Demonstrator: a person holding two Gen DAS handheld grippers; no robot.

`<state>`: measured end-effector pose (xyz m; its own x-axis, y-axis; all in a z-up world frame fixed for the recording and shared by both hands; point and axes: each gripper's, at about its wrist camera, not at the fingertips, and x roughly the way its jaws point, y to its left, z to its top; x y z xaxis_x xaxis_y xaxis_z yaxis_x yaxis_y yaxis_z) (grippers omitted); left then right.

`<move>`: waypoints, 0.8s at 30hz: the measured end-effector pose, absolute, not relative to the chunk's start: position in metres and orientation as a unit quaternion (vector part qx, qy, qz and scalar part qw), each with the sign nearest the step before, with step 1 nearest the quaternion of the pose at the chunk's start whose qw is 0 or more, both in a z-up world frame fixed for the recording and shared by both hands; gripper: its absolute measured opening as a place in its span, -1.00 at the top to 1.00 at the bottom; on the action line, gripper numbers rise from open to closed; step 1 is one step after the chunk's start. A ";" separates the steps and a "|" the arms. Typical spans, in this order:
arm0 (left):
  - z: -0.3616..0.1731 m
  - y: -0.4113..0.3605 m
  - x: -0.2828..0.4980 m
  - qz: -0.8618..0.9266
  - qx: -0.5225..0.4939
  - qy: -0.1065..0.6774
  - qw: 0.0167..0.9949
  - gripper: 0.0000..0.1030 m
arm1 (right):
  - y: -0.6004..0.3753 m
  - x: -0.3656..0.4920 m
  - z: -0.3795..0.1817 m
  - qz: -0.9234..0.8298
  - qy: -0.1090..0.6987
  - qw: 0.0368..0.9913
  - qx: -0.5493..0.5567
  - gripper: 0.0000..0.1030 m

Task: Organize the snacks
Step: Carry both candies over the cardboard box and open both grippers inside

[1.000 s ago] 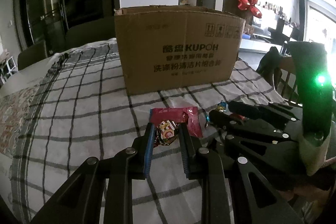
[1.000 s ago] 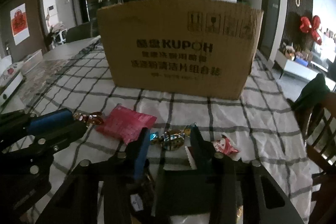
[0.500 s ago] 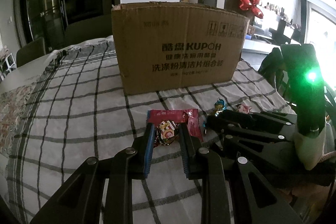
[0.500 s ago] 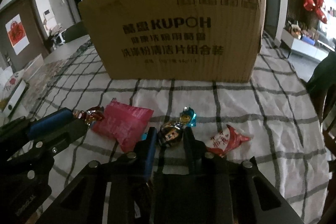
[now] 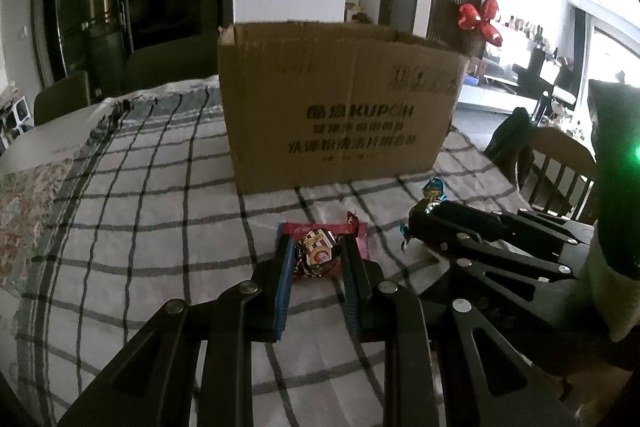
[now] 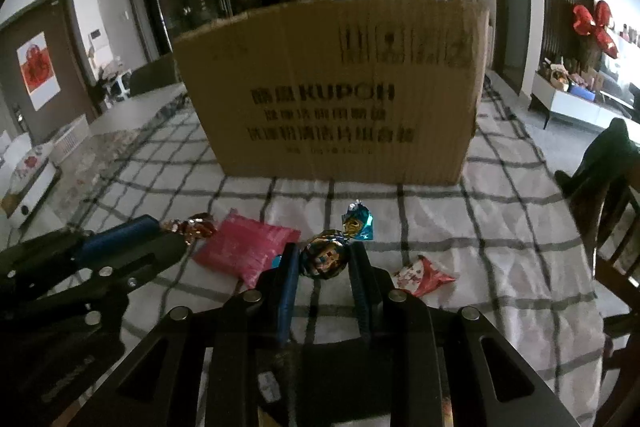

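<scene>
Left wrist view shows your left gripper (image 5: 316,259) with its jaws closed on a foil-wrapped chocolate ball (image 5: 316,258), held over the red snack packet (image 5: 362,233) that lies on the checked cloth of the desk (image 5: 152,211). In the right wrist view your right gripper (image 6: 322,261) has its jaws clamped on a blue-and-gold twist-wrapped candy (image 6: 325,257), the twisted blue tail (image 6: 360,221) sticking up past the fingertips. The cardboard box (image 6: 328,99) stands open-topped toward the far edge of the desk, directly ahead of both grippers. A small red-and-white sachet (image 6: 422,273) lies on the cloth just right of your right gripper.

Both candies look light and small, with slick, crinkly foil over a round body, so they could squirt out if you squeeze off-centre. Grip across the widest part of the ball, not the twisted ends, which would fold and slip. The flat packet is soft and limp; take it by an edge.
</scene>
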<state>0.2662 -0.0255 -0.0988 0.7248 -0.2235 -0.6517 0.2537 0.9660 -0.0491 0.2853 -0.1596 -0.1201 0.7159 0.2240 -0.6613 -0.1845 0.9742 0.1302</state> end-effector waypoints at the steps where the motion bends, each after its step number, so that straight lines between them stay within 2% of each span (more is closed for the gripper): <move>1: -0.095 -0.026 0.265 -0.129 0.020 0.345 0.929 0.54 | -0.161 0.284 -0.117 0.111 0.357 0.927 0.028 0.48; 11: -0.044 -0.031 0.251 -0.146 0.002 0.302 0.942 0.54 | -0.177 0.260 -0.067 0.102 0.301 0.947 0.036 0.48; 24: 0.016 -0.041 0.258 -0.147 0.024 0.231 0.961 0.54 | -0.194 0.256 -0.010 0.088 0.228 0.969 0.032 0.48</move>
